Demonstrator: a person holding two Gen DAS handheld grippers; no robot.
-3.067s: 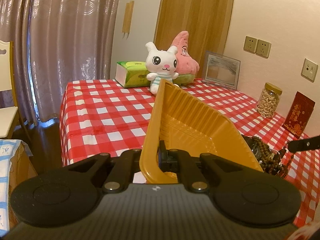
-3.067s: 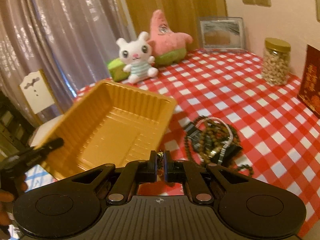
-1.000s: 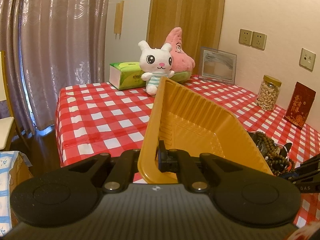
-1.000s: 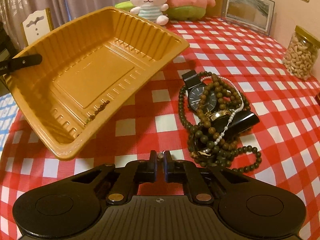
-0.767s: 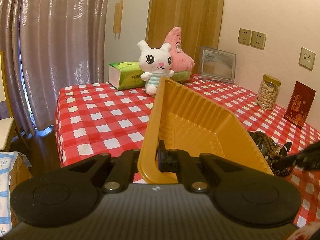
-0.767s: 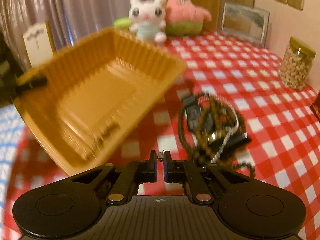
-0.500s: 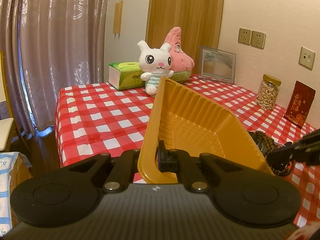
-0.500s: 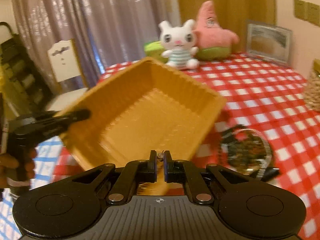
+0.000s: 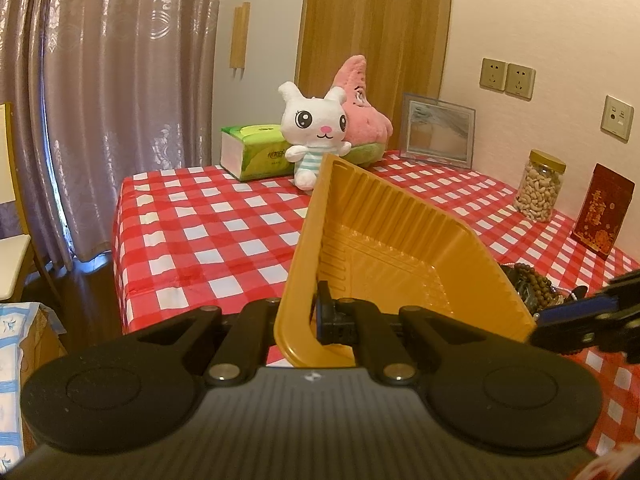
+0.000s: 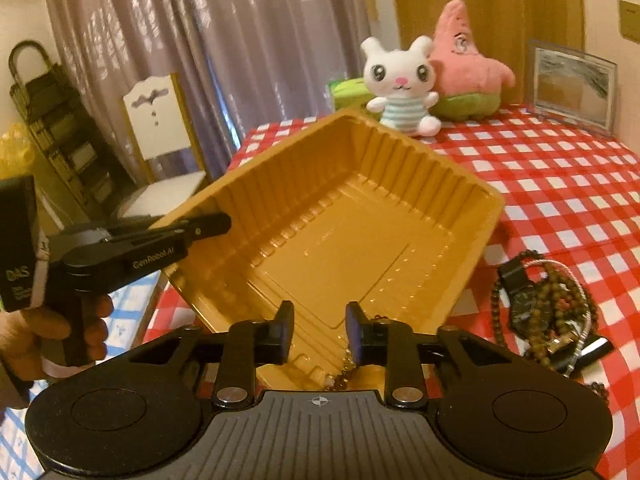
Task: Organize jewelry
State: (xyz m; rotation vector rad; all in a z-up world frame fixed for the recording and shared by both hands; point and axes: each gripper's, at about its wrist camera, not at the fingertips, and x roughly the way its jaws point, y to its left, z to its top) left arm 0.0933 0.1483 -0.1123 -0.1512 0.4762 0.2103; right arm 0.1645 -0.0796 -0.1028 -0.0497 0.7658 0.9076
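Two grippers in view. Right gripper [image 10: 319, 334]: fingers [image 10: 280, 330] parting, nothing pinched between the pads; a small bead chain [image 10: 347, 364] hangs by the right-hand finger, over the near corner of the tray; contact with the pad cannot be confirmed. Left gripper [image 9: 315, 314]: fingers clenched on the rim of the gold plastic tray [image 10: 340, 232], one finger inside the wall, one outside. Tray is held tilted above the edge of the tabletop [image 10: 560, 184], which carries a red-and-white checked cloth. Tray interior otherwise bare. A hand [image 10: 48, 328] holds the left gripper's grip at the left of the right wrist view.

Just right of the tray, on the cloth: jewelry pile [image 10: 548, 304], made up of dark wooden bead strands, a black watch and a pale bead string, tangled together.

Farther back: white bunny plush [image 10: 404, 84], pink starfish plush [image 10: 464, 64], green tissue box [image 9: 256, 152], picture frame [image 9: 438, 130], jar of nuts [image 9: 538, 186], red card [image 9: 604, 208] against the wall.
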